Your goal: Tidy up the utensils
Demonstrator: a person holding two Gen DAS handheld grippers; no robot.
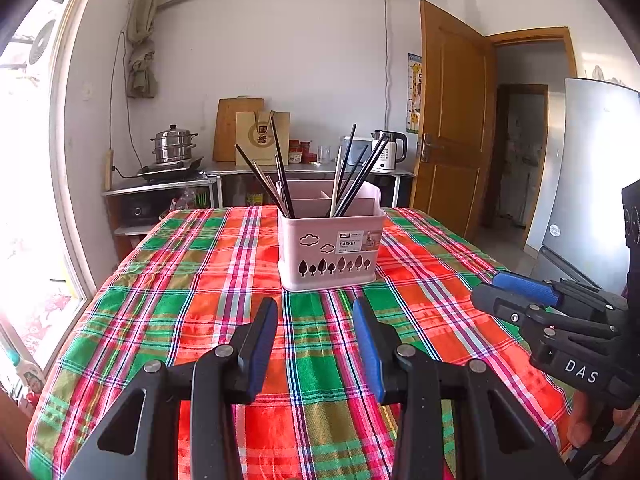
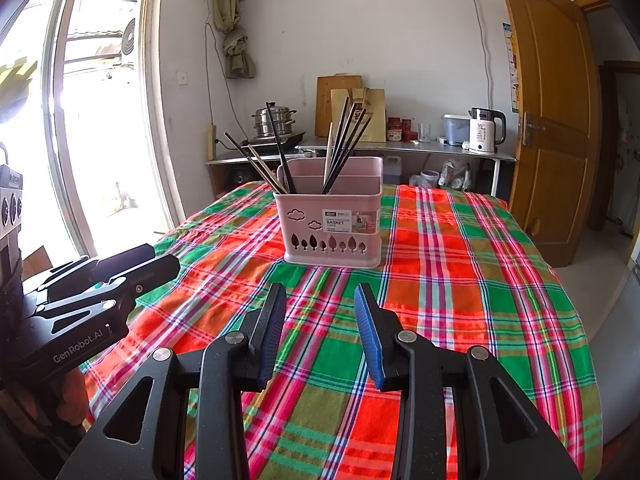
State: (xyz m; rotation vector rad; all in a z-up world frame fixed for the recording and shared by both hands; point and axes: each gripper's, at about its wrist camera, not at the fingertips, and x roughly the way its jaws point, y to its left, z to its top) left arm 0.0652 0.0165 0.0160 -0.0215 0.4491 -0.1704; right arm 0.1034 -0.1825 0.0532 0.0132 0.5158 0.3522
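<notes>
Centrally, on the plaid tablecloth [image 1: 208, 280]: one pink basket [image 1: 330, 256], upright, divided into compartments. Contents: dark chopsticks [image 1: 280, 168] leaning left in the left compartment; a second bundle of chopsticks [image 1: 360, 172] leaning right in the right one. Left gripper [image 1: 316, 308]: fingers apart, empty, above the cloth near the basket. Right gripper [image 2: 320, 296]: likewise parted, empty, alongside.

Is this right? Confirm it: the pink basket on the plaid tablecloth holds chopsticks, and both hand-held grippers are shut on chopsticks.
Not quite. The pink basket on the plaid tablecloth does hold chopsticks, but the left hand-held gripper and right hand-held gripper are both open and hold nothing. Each wrist view shows a clear gap between its fingers.
</notes>
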